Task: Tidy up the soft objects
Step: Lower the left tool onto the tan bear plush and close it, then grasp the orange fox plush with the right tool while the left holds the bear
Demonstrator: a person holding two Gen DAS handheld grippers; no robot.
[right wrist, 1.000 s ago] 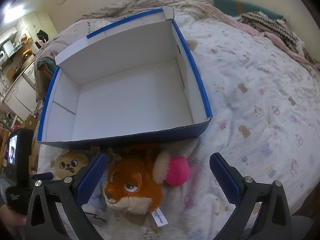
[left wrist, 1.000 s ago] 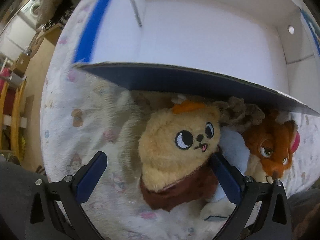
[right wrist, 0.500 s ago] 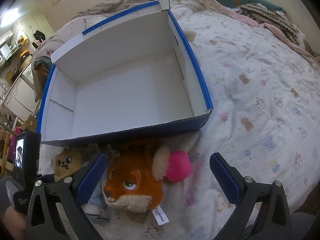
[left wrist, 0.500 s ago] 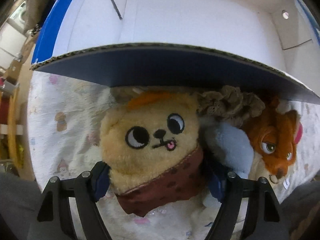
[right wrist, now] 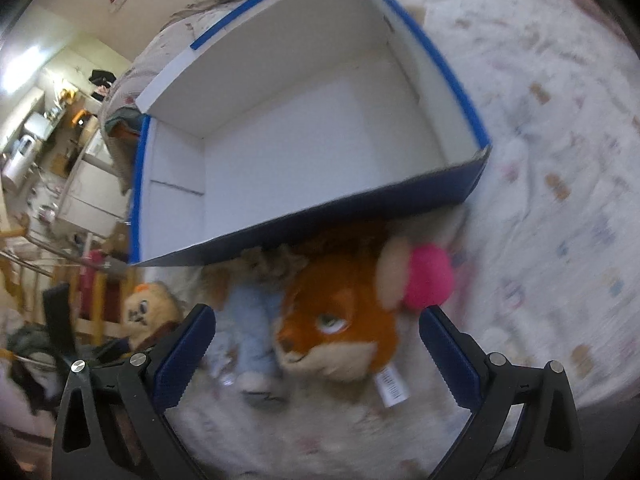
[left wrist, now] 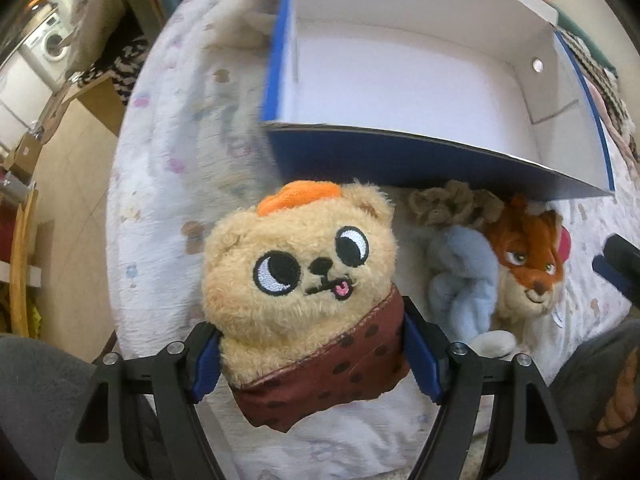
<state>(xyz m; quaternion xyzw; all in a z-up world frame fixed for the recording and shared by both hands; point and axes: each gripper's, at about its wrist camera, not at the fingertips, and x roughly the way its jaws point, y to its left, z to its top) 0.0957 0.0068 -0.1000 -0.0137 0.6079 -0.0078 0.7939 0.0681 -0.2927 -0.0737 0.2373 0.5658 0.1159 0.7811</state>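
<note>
1. Foreground: the left gripper (left wrist: 312, 356) clamps a tan plush bear (left wrist: 300, 276) between its blue pads, which press into the spotted brown scarf on both sides; the bear faces the camera, an orange tuft on its head.
2. In the right wrist view, the right gripper (right wrist: 316, 354) hangs with its fingers spread wide and nothing between the pads, pointing down at the toys on the bed.
3. Just beyond, an orange fox plush (right wrist: 340, 320) lies on its side on the printed bedsheet (right wrist: 540, 200), a pink ball-shaped part (right wrist: 430, 276) by its ear and a white label (right wrist: 392, 388) at its chin.
4. A pale blue plush (left wrist: 460, 276) lies touching the fox on the side nearer the bear, with a brown ruffled piece (left wrist: 448, 200) just above it.
5. Behind the toys stands an open cardboard box (left wrist: 400, 156), blue outside and white inside, its near wall just beside them.
6. Background: room clutter blurs past the bed's edge.
</note>
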